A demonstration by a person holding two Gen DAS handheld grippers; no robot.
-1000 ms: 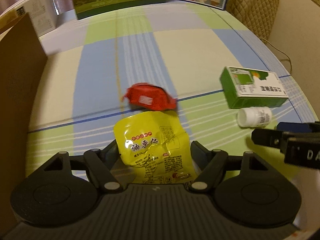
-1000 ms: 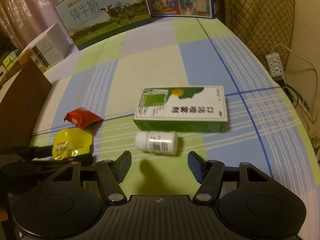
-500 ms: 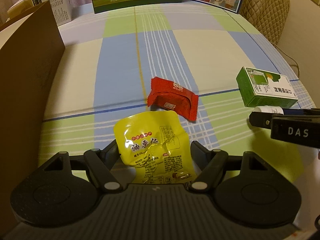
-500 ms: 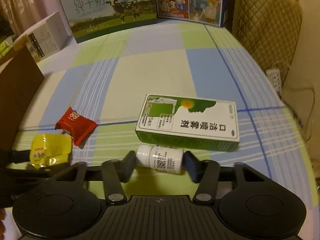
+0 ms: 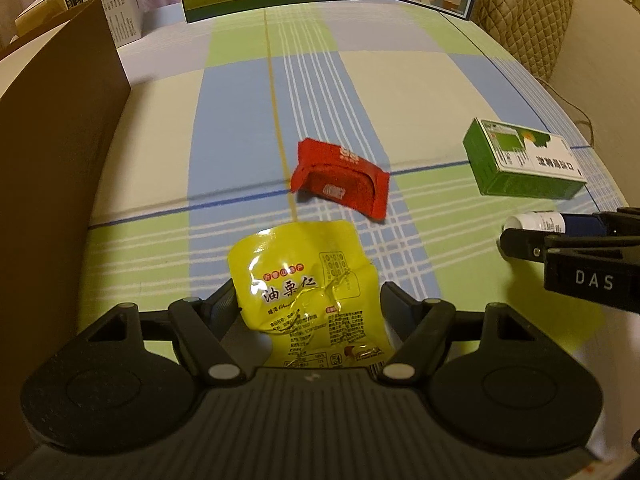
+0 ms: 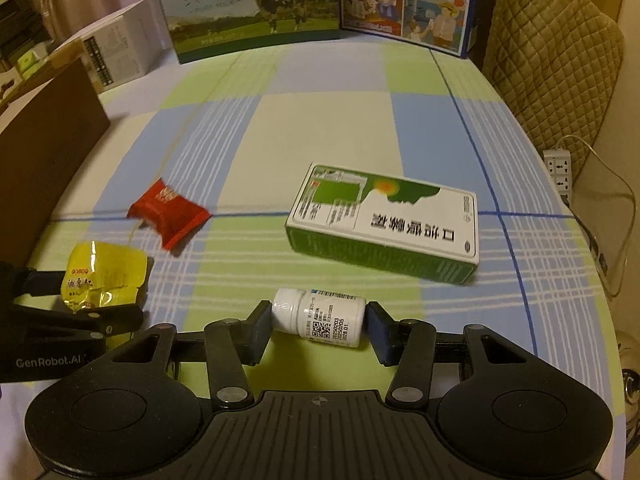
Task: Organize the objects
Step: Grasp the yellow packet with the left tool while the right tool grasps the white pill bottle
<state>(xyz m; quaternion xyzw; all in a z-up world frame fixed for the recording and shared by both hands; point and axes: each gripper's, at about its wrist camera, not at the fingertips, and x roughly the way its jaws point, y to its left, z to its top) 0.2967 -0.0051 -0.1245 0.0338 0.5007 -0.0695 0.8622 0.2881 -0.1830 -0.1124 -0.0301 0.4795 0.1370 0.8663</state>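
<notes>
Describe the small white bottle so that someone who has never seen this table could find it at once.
Start at the checked tablecloth and find the green and white box lying flat. Just in front of it, the white bottle lies on its side between the fingers of the right hand-held gripper. It is the only round container: the red packet and yellow pouch are flat wrappers.

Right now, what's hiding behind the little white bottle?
Behind the white bottle lies the green medicine box, flat on the checked tablecloth, apart from it. Far behind stand milk cartons. The cloth right under the bottle is covered, so unseen.
</notes>
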